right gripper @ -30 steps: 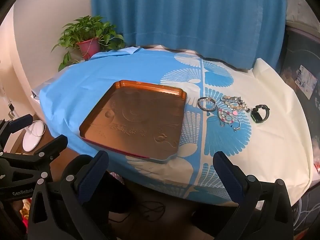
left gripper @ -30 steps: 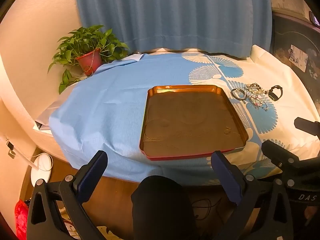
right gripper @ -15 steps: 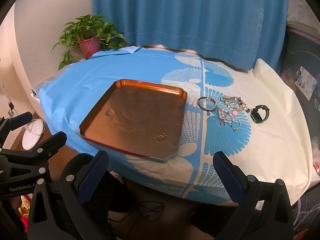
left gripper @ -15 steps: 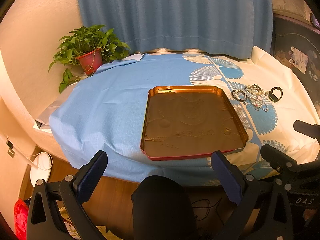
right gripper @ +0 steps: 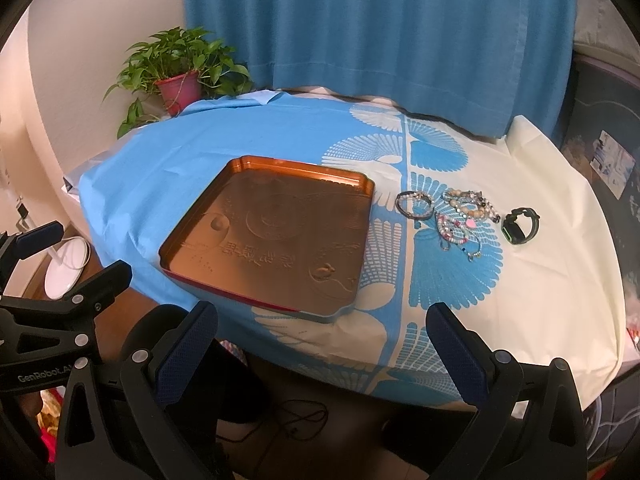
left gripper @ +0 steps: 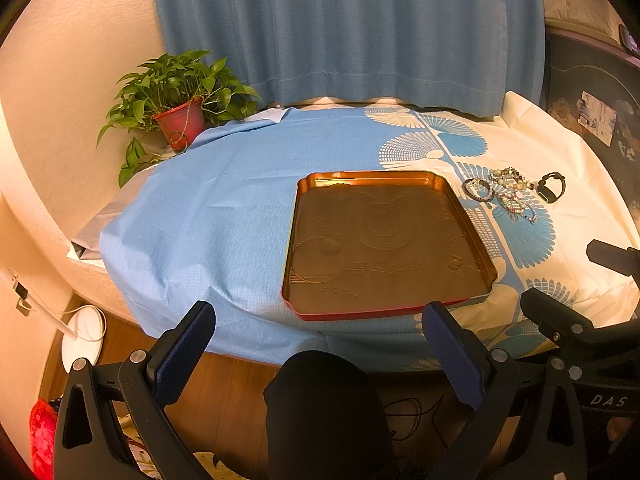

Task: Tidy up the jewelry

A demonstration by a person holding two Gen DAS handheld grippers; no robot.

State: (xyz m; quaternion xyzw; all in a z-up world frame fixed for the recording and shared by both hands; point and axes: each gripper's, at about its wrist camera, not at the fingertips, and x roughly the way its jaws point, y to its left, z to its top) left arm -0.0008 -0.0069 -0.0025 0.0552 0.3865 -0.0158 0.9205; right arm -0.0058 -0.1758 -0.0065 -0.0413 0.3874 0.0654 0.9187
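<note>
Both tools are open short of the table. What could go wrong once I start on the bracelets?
1. The beaded bracelets lie in a touching heap, so pinching one may drag others along.
2. They sit on loose tablecloth; a low pinch could catch fabric.
3. The watch lies close beside the heap, and the right tool may knock it on approach.

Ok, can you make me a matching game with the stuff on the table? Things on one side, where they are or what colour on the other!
Things:
1. tray
2. smartwatch
3. plant pot
4. beaded bracelets

Descriptions:
A. red, at the far left corner by the curtain
B. black with a green edge, farthest right of the jewelry
C. copper-coloured, with nothing in it
D. a tangle between the dark bangle and the watch

Pairs: 1-C, 2-B, 3-A, 4-D
</note>
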